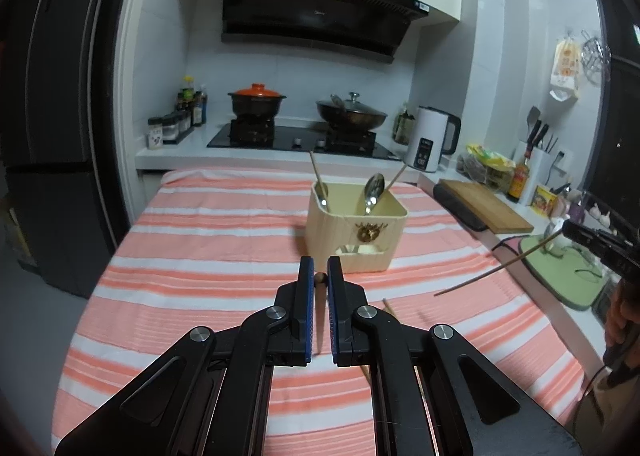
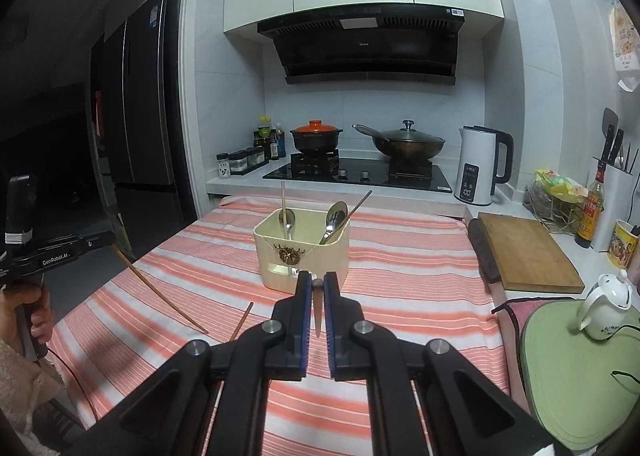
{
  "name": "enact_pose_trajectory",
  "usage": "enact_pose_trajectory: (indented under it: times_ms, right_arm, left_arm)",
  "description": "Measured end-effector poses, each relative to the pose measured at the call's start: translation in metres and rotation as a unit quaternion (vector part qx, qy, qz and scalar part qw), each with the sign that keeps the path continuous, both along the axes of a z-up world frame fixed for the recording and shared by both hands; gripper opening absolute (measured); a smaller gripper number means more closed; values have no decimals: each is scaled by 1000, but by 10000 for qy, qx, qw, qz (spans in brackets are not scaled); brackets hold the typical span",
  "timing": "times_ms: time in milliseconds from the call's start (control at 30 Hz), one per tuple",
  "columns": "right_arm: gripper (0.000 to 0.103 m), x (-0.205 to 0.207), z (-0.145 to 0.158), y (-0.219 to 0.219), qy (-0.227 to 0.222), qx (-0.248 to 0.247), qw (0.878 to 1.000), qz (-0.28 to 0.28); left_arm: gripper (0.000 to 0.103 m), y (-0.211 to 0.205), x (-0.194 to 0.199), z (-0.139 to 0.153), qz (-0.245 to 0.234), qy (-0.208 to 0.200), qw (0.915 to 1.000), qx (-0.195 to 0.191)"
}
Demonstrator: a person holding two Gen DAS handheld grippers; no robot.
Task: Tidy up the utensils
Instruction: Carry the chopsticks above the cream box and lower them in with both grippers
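My left hand-held gripper (image 1: 320,280) and right hand-held gripper (image 2: 317,284) each pinching a chopstick (image 1: 320,312), cream box (image 1: 356,232) mid-bench holding spoons (image 1: 374,188) and chopsticks.

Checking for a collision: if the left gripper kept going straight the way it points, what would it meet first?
Probably the cream holder. The left gripper, shut on a chopstick, points at the holder's near wall; the striped cloth between looks clear, though depth is uncertain.

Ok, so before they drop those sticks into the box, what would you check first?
1. Left gripper shut on left chopstick: ok.
2. Right gripper shut on right chopstick: ok.
3. Box upright, top open: ok.
4. Room inside beside the spoons: ok.
5. Cloth cleared of utensils: not ok, a loose chopstick lies there.
6. Grips firm enough: cannot tell.
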State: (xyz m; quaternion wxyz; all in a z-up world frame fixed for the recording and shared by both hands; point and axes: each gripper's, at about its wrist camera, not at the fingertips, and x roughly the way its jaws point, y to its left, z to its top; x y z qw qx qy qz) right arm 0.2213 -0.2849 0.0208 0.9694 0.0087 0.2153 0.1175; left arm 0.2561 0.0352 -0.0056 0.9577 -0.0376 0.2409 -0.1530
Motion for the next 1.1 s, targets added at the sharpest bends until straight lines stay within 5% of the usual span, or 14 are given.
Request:
enact_pose_trajectory:
  times_ms: [367,633,933,1100]
  right_arm:
    - [6,11,6,2,63,159,9998,116]
    - [6,22,21,10,-14,169,9995,273]
    - [6,48,61,27,-445,35,9983,384]
    - [6,80,76,33,-727,65,9970,269]
  left_arm:
    - [4,-8,12,20,-132,-129,9998,-104]
    - [4,-16,27,61,-234,-516,9981,-225]
    - [4,-21,69,114,-76,-1087,9919,-659]
    - [4,-35,101,115,113,-1296,9891,-688]
